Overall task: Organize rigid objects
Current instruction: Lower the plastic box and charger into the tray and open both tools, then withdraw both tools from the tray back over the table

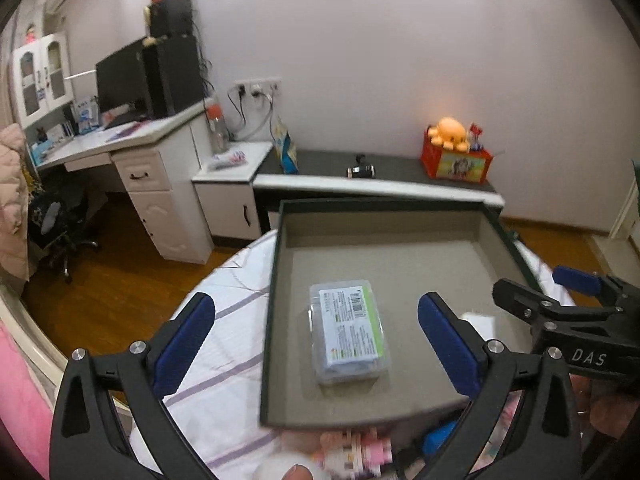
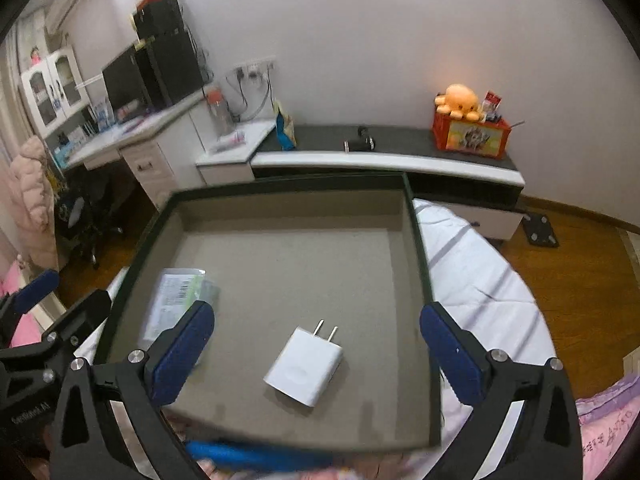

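A shallow grey tray with a dark rim lies on a bed. Inside it rests a clear plastic case with a green and white label, seen again blurred in the right wrist view. My left gripper hangs open above the case, blue pads wide apart and touching nothing. A white plug charger lies flat in the tray with its prongs pointing away. My right gripper stands open over it, clear of it, and shows at the edge of the left wrist view.
White bedding with purple stripes lies under the tray. Small pink and blue objects lie blurred before the tray's near rim. Beyond are a low dark-topped cabinet with a red box, a white desk and wooden floor.
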